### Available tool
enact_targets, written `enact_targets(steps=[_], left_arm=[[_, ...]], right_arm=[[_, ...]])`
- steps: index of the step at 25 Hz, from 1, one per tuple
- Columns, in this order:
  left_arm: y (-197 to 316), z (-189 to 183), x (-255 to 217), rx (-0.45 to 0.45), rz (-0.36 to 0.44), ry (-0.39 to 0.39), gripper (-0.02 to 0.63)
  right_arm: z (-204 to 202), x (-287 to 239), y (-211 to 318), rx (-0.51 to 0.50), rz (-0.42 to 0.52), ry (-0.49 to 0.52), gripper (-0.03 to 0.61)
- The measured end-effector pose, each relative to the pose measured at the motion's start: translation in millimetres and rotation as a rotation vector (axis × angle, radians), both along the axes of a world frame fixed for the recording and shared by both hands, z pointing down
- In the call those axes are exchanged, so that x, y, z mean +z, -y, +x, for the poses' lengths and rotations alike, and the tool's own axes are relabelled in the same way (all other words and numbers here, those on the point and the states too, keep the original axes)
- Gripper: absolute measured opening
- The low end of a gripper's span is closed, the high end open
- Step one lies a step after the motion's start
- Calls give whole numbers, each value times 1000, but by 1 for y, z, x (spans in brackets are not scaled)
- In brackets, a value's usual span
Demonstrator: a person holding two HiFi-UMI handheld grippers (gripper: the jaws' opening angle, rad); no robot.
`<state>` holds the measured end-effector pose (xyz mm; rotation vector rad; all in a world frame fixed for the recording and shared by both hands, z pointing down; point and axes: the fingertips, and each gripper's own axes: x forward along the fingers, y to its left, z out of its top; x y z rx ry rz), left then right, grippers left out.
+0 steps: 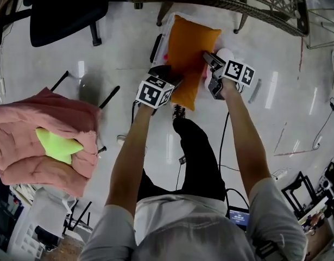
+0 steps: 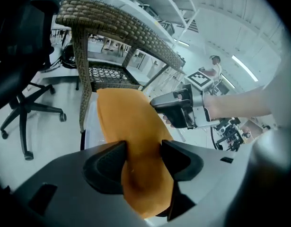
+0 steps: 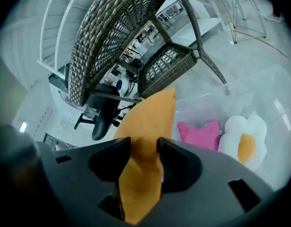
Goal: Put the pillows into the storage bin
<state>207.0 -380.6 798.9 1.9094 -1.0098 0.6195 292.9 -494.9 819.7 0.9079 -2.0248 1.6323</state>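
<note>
Storage bin [image 1: 164,35] sits on the floor [image 1: 123,53], and the orange pillow [image 1: 189,53] hangs right over it. Your left tool [image 2: 144,156] and right tool [image 3: 144,151] are each clamped on one edge, likely so it goes in spread flat. Pink pillow [image 3: 199,134] and egg pillow [image 3: 244,141] are already inside.

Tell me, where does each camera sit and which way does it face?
Head view: on the person's head, facing steeply down; both forearms, left tongs, right tongs.
Left gripper view: on the left tongs, facing the wicker chair; the right hand shows.
Right gripper view: on the right tongs, facing the storage bin.
All three share the orange pillow.
</note>
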Motion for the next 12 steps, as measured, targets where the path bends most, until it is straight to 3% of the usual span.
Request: enact_targets(steps=[2,4,12], left_arm=[[5,-1,10,-46,-9,-5,259],[9,-6,17,-70,-10,16,330],[-3,-33,-16,-177,6,-3,327]], right_arm=[[0,11,-4,-56,14,-36,260],[-1,14,-9,-93,20,-50,261],[-13,-28,-28,-238,89,-113,258]])
